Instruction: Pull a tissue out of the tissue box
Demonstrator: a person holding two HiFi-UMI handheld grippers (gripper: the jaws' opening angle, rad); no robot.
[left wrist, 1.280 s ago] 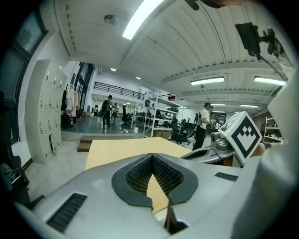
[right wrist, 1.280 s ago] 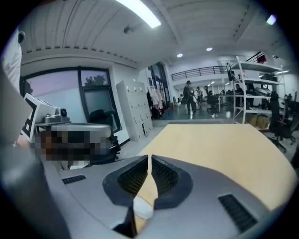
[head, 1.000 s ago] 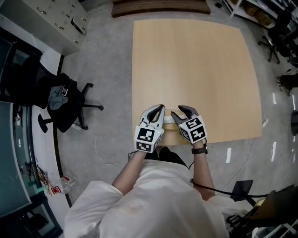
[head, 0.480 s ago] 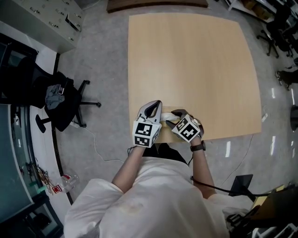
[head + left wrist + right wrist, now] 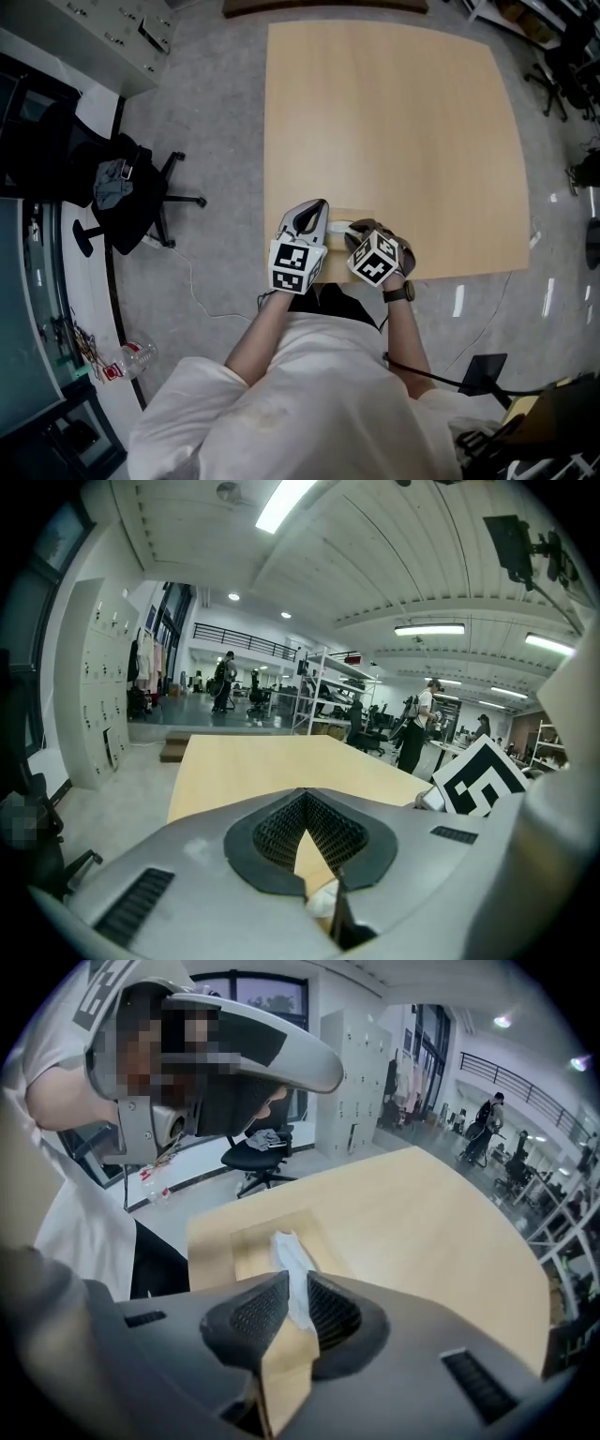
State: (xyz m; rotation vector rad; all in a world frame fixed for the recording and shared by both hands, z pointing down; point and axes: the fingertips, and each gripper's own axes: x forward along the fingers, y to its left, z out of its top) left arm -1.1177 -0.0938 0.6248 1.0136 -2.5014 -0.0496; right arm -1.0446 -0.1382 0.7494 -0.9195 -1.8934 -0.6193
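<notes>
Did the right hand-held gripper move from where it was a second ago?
Yes. In the head view the right hand-held gripper tipped down toward the tissue box, and its jaws have just been closing on the tissue.

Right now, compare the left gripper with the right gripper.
The left gripper is shut at the tips, nothing between them; the right gripper has just been closing and pinches the tissue. The left gripper points nearly level across the table; the right gripper tilts steeply down at the tissue box. Both sit at the table's near edge.
</notes>
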